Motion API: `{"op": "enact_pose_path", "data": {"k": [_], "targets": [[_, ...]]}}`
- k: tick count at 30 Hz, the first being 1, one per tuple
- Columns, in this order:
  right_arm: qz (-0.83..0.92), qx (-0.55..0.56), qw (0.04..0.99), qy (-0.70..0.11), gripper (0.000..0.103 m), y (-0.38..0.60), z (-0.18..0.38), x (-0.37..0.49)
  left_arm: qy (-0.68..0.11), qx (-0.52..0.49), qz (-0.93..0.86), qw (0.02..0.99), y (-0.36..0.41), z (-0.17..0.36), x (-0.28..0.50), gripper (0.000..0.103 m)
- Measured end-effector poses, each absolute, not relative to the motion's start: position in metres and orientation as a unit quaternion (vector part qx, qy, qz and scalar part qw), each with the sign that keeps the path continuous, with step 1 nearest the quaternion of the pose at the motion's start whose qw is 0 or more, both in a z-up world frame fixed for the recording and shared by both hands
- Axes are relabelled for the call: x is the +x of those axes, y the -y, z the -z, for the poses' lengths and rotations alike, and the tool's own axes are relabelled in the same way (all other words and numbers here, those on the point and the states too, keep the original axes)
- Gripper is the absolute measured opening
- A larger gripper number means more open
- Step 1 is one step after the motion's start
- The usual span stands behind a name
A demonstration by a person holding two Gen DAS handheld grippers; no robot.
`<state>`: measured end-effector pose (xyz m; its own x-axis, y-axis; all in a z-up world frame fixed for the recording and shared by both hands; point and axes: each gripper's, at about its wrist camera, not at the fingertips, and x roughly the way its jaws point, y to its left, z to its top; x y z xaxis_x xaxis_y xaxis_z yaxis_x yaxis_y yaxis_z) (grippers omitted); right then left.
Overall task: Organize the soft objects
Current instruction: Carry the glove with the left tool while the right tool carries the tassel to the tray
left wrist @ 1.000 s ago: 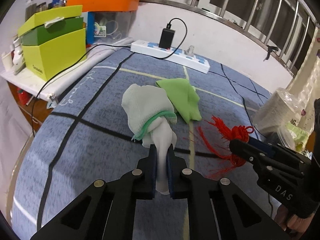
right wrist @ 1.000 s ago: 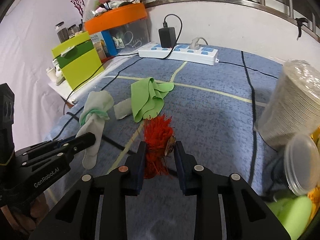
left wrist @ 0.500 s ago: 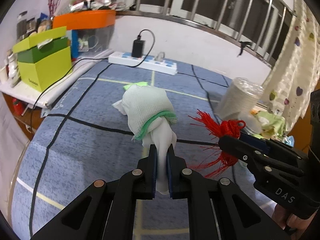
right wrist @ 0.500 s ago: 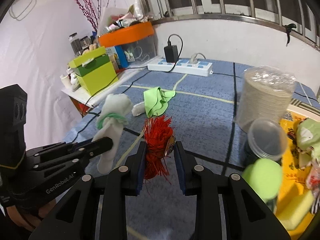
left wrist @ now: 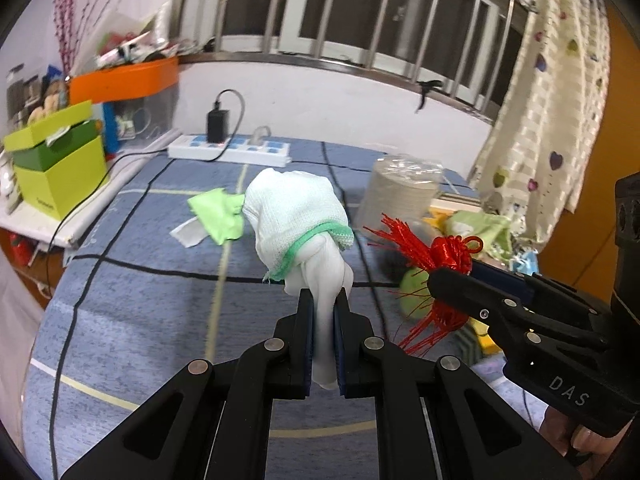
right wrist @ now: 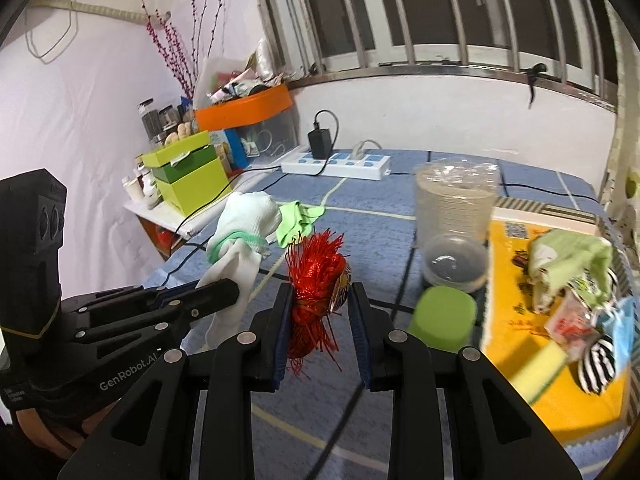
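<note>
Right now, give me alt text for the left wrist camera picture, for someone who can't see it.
The left gripper, shut on a white glove with a green cuff, holds it above a blue checked cloth. To its right, the right gripper grips a red tassel knot. Behind lie a green cloth, a power strip and a stack of plastic cups.

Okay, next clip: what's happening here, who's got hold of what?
A person is working with two hand-held tongs above a blue bedspread. The left tongs are shut on a white sock with a green band, held clear of the bed. The right tongs grip a red tassel, also held clear of the bed. A green cloth lies on the bed behind them, and off to the right a yellow mat holds a pile of other soft things.
</note>
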<state>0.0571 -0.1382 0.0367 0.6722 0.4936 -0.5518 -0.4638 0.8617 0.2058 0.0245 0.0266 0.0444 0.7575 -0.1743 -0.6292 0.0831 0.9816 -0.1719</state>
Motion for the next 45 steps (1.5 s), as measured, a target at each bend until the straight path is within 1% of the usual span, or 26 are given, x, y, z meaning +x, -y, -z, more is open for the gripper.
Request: {"op": "enact_pose_path", "data": {"k": [8,20,45], "targets": [[-0.23,0.038,0.925,-0.301,0.029,0.172,-0.04,0.046,-0.337,-0.05,0.101,0.935,0.004,-0.051,0.018,0.009],[-0.211,0.045,0.931,-0.295,0.029,0.193,-0.044,0.042,-0.334,-0.034,0.132,0.933,0.032,-0.056,0.018,0.009],[-0.129,0.075,0.942,-0.3,0.029,0.267,-0.036,0.043,-0.347,0.002,0.214,0.913,0.109,-0.048,0.037,0.009]]}}
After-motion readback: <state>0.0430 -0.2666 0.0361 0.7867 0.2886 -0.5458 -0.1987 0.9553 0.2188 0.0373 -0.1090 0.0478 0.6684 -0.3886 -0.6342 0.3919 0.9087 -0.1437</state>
